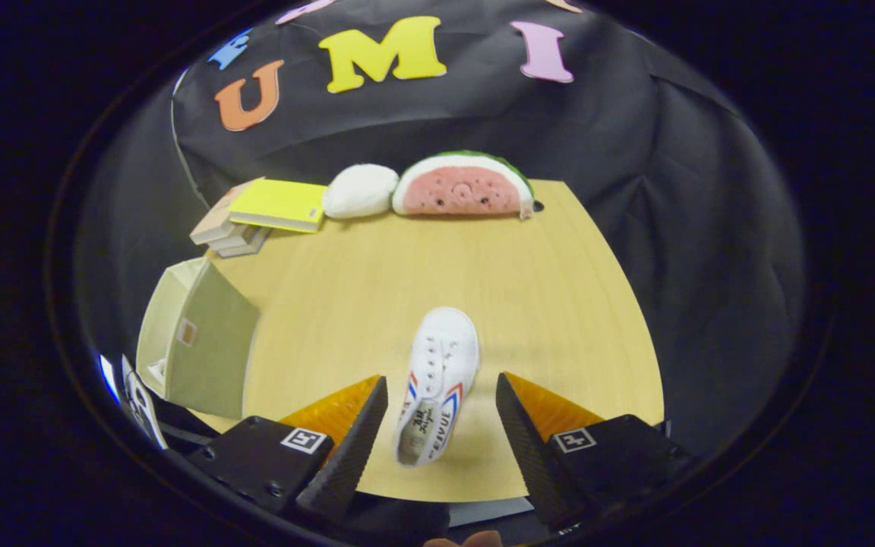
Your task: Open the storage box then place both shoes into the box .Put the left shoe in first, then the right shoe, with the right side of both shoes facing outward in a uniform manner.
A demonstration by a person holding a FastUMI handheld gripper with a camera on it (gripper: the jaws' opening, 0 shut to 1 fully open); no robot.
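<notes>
A small white canvas shoe with red and blue side stripes lies on the wooden table, toe pointing away from me. Its heel end sits between my two fingers, its toe just beyond their tips. My gripper is open, with a gap on each side of the shoe and neither finger touching it. To the left of the fingers stands the pale green storage box at the table's left edge. I cannot tell whether its lid is open.
At the far side of the table lie a stack of books with a yellow cover, a white plush and a watermelon-slice plush. Bare tabletop stretches between them and the shoe. The table's right edge falls off to black cloth.
</notes>
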